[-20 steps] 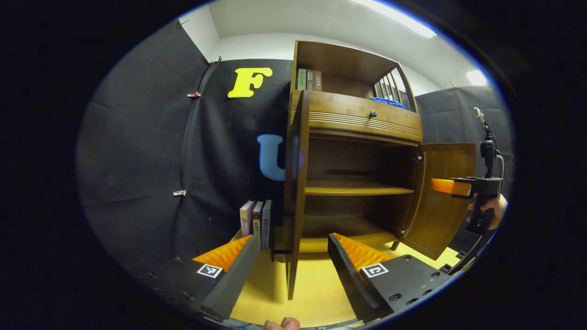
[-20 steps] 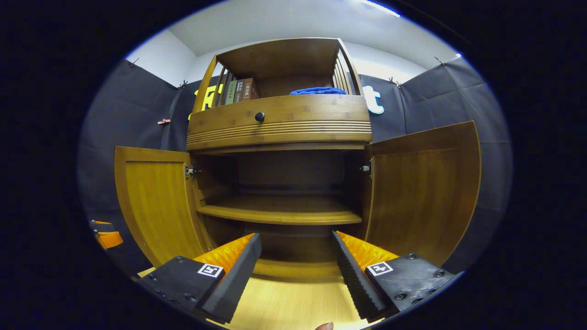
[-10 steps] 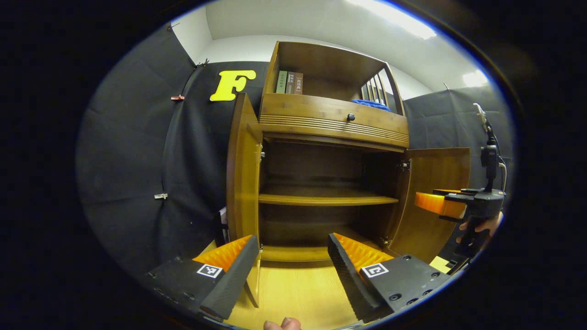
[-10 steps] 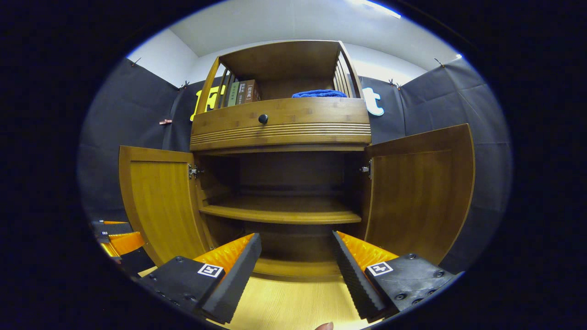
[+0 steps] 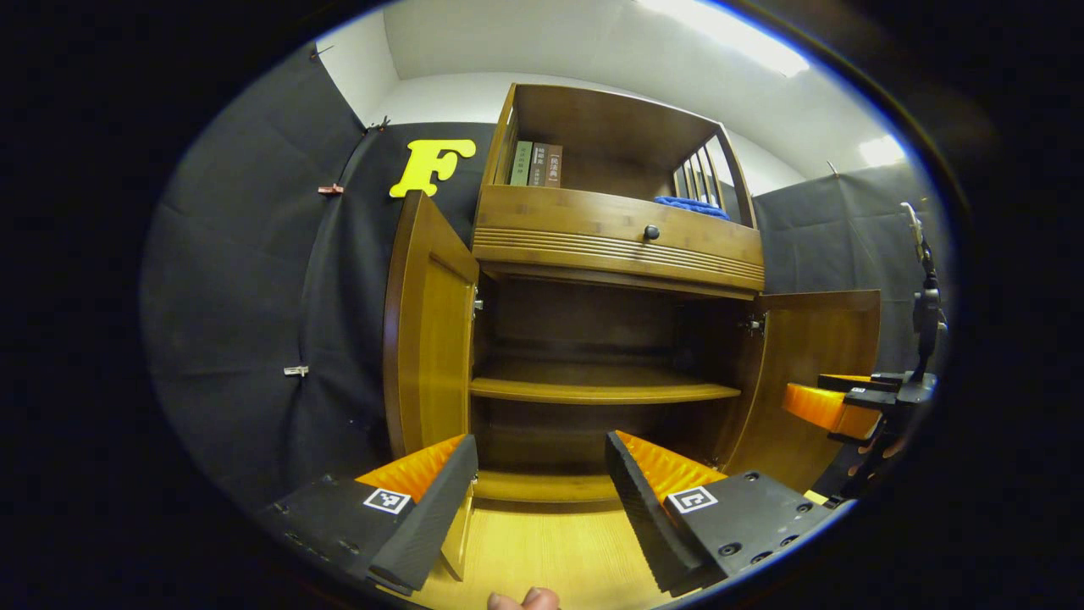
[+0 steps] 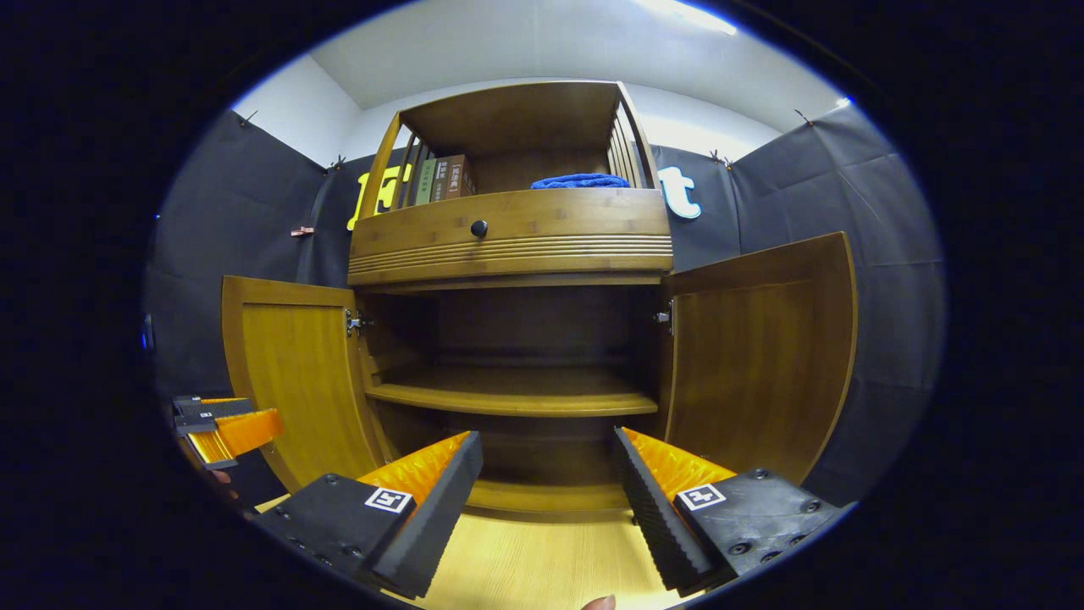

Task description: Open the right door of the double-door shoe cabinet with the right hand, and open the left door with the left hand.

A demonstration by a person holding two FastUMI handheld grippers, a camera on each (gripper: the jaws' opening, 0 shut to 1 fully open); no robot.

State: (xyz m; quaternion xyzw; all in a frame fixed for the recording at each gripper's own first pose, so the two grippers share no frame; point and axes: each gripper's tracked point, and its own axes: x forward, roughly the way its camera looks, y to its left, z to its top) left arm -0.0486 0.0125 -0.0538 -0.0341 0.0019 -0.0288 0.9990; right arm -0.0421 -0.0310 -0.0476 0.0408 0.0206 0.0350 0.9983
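The wooden shoe cabinet (image 5: 618,246) stands with both doors swung wide. Its left door (image 5: 423,339) angles out to the left and its right door (image 5: 813,381) to the right, baring an empty shelf (image 5: 593,390). My left gripper (image 5: 542,440) is open in front of the opening, near the left door's lower edge and touching nothing. My right gripper (image 6: 548,436) is open too, centred before the cabinet between the left door (image 6: 296,373) and the right door (image 6: 762,356). The right gripper (image 5: 834,407) also appears off to the right in the left gripper view, and the left gripper (image 6: 229,428) at the left in the right gripper view.
Above the doors runs a drawer with a dark knob (image 5: 650,231). The top shelf holds books (image 5: 535,163) and a blue cloth (image 5: 690,206). The cabinet rests on a pale wood floor (image 6: 542,559). Black cloth walls close in on both sides.
The left door has swung from edge-on to wide open. My left gripper has come clear of it and now faces the cabinet's inside. The right gripper barely moved.
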